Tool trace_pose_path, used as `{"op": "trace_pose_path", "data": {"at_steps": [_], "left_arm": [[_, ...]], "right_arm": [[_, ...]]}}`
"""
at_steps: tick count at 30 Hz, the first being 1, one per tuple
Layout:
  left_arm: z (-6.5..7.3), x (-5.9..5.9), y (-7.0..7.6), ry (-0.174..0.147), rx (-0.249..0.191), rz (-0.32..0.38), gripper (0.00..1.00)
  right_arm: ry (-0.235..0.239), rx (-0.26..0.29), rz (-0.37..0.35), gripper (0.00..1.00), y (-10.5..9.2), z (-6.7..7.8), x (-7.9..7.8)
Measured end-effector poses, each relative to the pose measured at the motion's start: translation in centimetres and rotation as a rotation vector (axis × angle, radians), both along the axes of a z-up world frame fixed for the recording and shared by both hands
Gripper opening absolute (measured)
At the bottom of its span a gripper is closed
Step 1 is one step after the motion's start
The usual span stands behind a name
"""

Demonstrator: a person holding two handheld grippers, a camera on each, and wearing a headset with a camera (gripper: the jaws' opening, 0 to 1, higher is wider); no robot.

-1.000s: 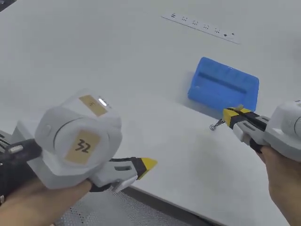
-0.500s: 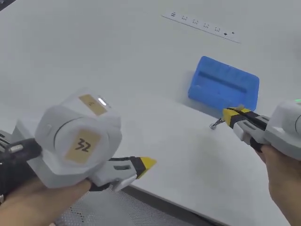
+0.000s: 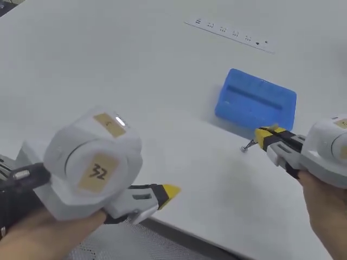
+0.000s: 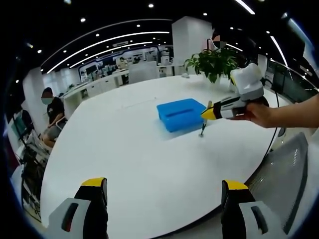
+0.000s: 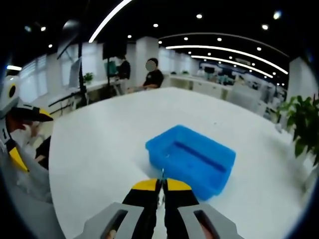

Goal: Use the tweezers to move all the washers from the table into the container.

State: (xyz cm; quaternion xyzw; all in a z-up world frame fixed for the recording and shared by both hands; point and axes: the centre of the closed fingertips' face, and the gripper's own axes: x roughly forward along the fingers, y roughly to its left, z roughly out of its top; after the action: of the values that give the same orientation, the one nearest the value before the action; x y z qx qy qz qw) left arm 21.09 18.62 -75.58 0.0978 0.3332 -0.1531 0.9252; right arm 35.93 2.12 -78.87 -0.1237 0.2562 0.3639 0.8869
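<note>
Fingers (image 5: 145,189) of right gripper (image 5: 159,185): pressed together, pinching the tweezers (image 3: 249,144). Fingers (image 4: 92,185) of left gripper (image 4: 163,186): spread wide, nothing between them.

Table (image 3: 108,65): white, broad. Compared with the last second, the whole head view has slid a little. That is the camera moving, not the things.

Container (image 3: 255,100): blue, open, on the table at far right. It sits in the same place relative to the right gripper as a second ago. Contents cannot be made out.

Right gripper: has held station just beside the container's near wall, with the tweezers pointing down toward the table. Left gripper: has stayed low at the near table edge, well apart from the container, idle.

Tweezers: the tip is either just above the table or touching it, cannot tell which. It stops just short of the container wall. Position unchanged over the second.

Washers: too small to resolve. Cannot tell whether the tip holds one. None made out elsewhere on the table.

Reading: nothing has really changed in the second, so no transfer was made in it. Judged step: either a pick at the tip or a pause before carrying over. The next move would call for a small lift and a short carry over the near wall. The pinch must stay firm so the tweezers do not spring open early.
</note>
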Motion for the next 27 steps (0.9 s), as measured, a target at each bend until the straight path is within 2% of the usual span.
{"op": "trace_pose_path", "data": {"at_steps": [3, 6, 7, 11, 15, 23, 27], "left_arm": [[0.2, 0.1, 0.1, -0.004, -0.005, 0.004, 0.97], [0.2, 0.1, 0.1, -0.005, -0.003, 0.004, 0.97], [0.2, 0.1, 0.1, -0.004, -0.003, 0.003, 0.97], [0.0, 0.1, 0.0, -0.001, 0.0, -0.002, 0.97], [0.0, 0.1, 0.0, -0.001, -0.002, -0.001, 0.97], [0.2, 0.1, 0.3, -0.004, -0.002, 0.008, 0.97], [0.4, 0.1, 0.4, -0.009, 0.006, 0.002, 0.96]], "right_arm": [[-0.01, 0.016, -0.004, 0.0, 0.0, 1.0, 0.0], [-0.011, 0.069, -0.03, 0.0, 0.0, 2.7, 0.4], [-0.017, 0.071, -0.034, 0.0, -0.1, 3.1, 0.5], [-0.054, 0.098, -0.041, 0.0, 0.0, 5.2, 1.4], [-0.09, 0.105, -0.048, 0.0, 0.0, 6.5, 2.5], [-0.123, 0.114, -0.08, 0.0, -0.1, 7.1, 4.5], [-0.127, 0.081, -0.094, 0.0, 0.0, 5.7, 5.9]]}}
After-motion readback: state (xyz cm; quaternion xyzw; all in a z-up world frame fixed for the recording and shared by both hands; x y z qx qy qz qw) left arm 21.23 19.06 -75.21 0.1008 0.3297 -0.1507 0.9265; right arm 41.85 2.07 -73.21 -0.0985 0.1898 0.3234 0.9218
